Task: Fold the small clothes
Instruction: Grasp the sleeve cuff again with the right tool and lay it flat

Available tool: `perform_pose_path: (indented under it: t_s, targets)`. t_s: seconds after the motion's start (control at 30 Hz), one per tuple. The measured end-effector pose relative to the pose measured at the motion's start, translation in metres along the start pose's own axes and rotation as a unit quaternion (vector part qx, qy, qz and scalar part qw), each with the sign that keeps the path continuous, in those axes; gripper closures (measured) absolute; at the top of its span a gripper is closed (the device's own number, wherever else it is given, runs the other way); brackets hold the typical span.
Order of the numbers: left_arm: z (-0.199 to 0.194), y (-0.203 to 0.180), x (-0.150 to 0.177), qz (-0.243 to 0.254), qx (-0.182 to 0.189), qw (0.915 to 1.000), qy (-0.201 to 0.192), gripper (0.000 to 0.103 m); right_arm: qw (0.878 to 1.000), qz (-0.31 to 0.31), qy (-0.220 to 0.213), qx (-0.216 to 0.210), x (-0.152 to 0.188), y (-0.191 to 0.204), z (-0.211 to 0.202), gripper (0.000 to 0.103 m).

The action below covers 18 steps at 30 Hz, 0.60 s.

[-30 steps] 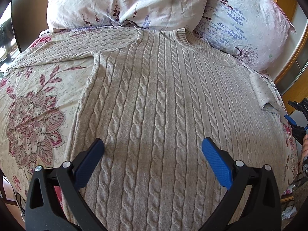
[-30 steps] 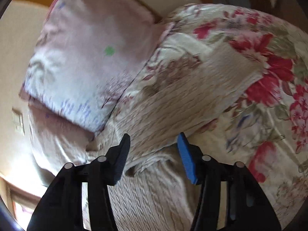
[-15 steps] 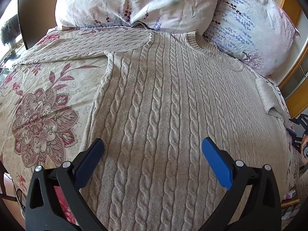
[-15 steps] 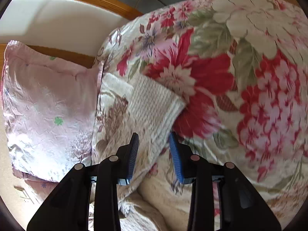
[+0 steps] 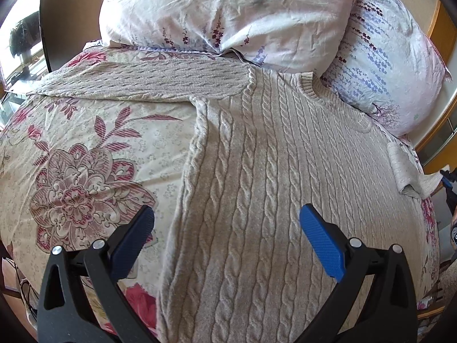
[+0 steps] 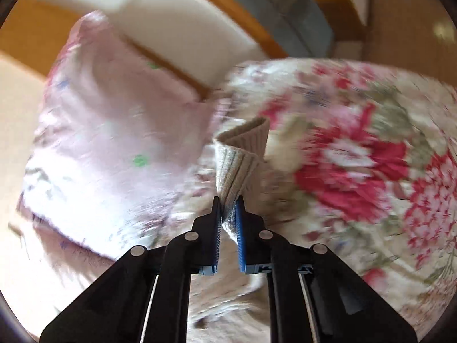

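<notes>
in your left wrist view, your left gripper (image 5: pixel 227 230) hovers with jaws spread wide and nothing between them. the beige cable-knit sweater (image 5: pixel 274 188) lies flat on the floral bedspread (image 5: pixel 85 154) right ahead of and under the fingers, its neck toward the pillows (image 5: pixel 228 14) beyond, one sleeve (image 5: pixel 137 81) stretched out ahead to the left.

in your right wrist view, blurred, your right gripper (image 6: pixel 228 214) is clamped on the sweater's ribbed cuff (image 6: pixel 242 154), which stands up from between the pads, the bedspread beyond it and to the right.
</notes>
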<state>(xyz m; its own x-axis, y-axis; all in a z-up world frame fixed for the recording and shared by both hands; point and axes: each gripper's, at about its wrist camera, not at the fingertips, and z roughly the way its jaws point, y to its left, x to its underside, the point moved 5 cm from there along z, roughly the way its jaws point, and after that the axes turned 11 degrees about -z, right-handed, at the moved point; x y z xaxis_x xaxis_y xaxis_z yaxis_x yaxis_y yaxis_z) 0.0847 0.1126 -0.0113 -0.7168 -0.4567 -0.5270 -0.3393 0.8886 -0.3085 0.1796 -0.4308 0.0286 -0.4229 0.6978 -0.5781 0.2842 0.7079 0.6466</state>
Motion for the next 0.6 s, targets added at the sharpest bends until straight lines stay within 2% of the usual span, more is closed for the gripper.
perform_pose_path:
  t_s: [0.13, 0.27, 0.43, 0.6]
  targets:
    - [-0.003, 0.011, -0.012, -0.009, 0.007, 0.9999, -0.01, 0.002, 0.995, -0.072, 0.009, -0.074, 0.018, 0.085, 0.006, 0.093]
    - [-0.006, 0.023, -0.022, -0.015, 0.01, 0.9997, -0.017, 0.002, 0.982, -0.128, 0.055, -0.127, 0.064, 0.156, 0.029, 0.093]
    - [-0.009, 0.042, -0.03, -0.028, 0.01, 0.9993, -0.024, 0.002, 0.958, -0.213, 0.139, -0.131, 0.147, 0.215, 0.073, 0.093]
    - [-0.012, 0.063, -0.035, -0.049, 0.005, 0.9983, -0.03, 0.002, 0.936, -0.271, 0.19, -0.119, 0.21, 0.243, 0.097, 0.093]
